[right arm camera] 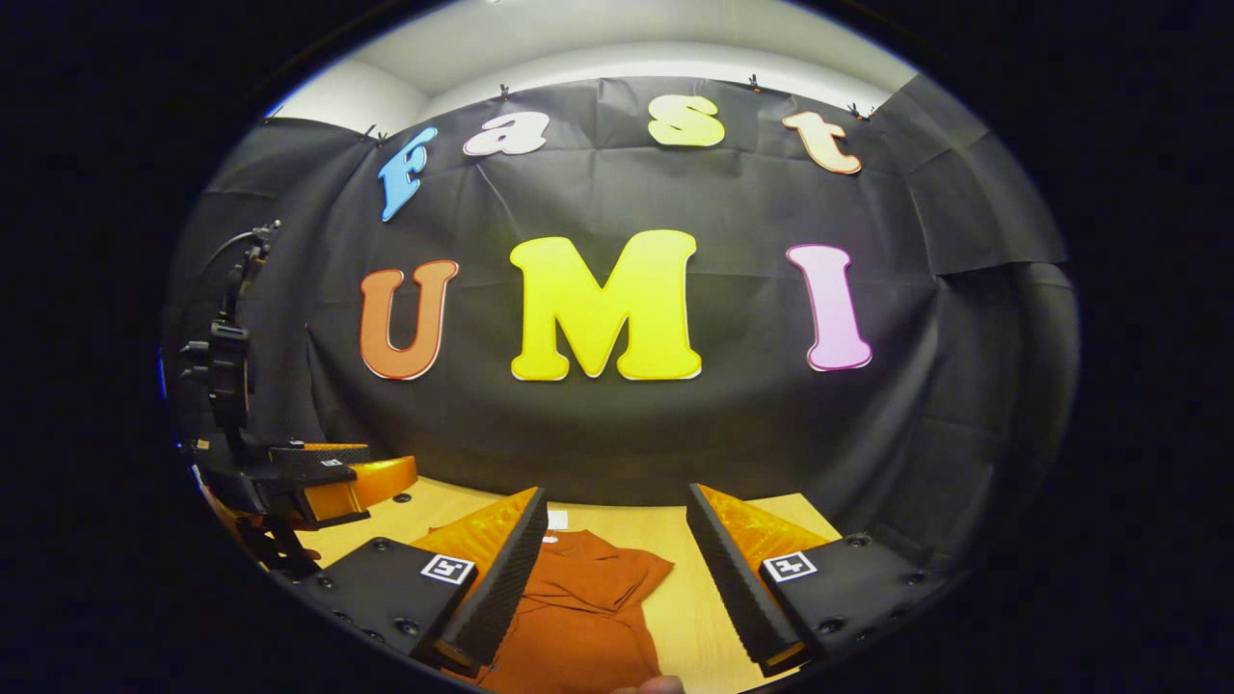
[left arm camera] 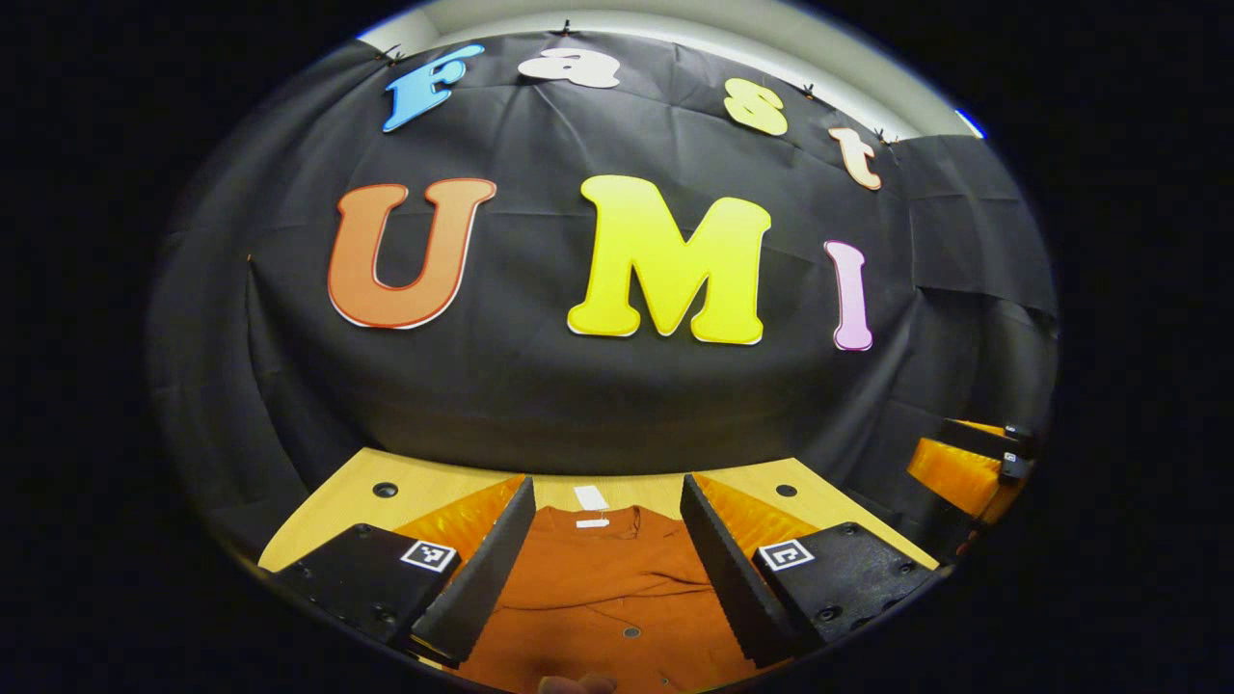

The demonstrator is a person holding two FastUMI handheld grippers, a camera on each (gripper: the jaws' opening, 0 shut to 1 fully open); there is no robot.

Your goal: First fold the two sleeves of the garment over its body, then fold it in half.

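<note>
I hold the left gripper and right gripper with fingers spread wide, gripping nothing, raised above the work. Below them the rust-orange cloth garment lies flat on the pale wooden table, collar toward the wall. One short sleeve lies spread outward, apparently not over the body.

No legible text; garment tag unreadable.

Left tongs agape above rust-orange garment on wooden table
</note>
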